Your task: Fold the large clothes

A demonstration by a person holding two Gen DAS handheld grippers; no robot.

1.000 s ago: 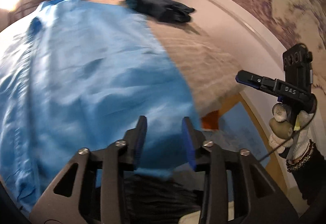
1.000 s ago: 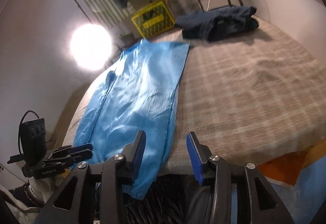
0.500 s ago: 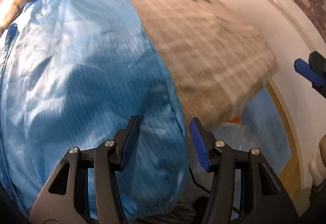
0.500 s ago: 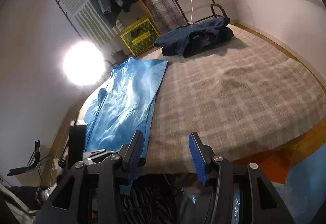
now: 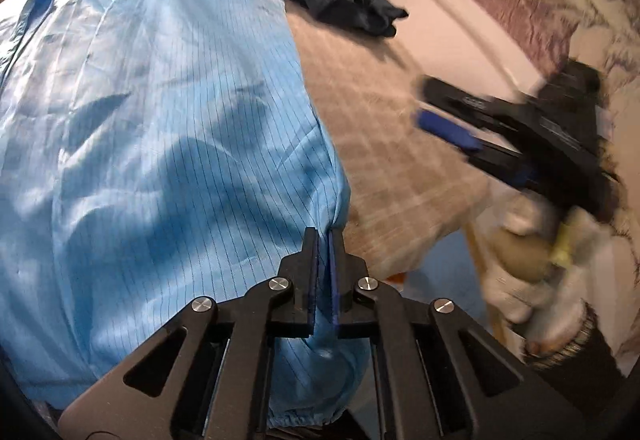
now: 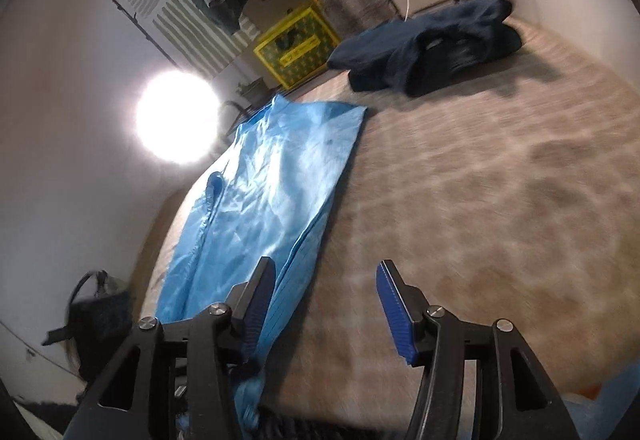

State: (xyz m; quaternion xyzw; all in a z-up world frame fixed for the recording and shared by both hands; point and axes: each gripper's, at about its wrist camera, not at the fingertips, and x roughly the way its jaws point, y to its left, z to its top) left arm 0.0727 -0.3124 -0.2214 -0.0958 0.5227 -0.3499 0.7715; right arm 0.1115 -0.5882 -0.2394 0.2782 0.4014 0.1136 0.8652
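We're barely started: our left gripper [image 5: 324, 240] pinches the blue garment's [image 5: 160, 120] near edge, right gripper [image 6: 324, 300] hangs wide open, empty; no fold made yet.

Bare plaid bed cover [image 6: 500, 200] lies free from twelve to three o'clock; the dark clothes pile [image 6: 428, 44] blocks one o'clock.

Right gripper [image 5: 448, 120] motion-blurred in left wrist view; finger gap unreadable there. Gloved right hand [image 5: 520, 264] blurred too. Blue garment [image 5: 160, 144] cut off by left edge; its hem pinched between left gripper [image 5: 323, 240] pads, fabric hidden behind fingers. Bed [image 6: 500, 200] surface smeared in right wrist view, plaid pattern indistinct. Dark bag [image 6: 96, 312] at lower left blurred, contents unreadable. Yellow crate [image 6: 296, 44] print too small to read.
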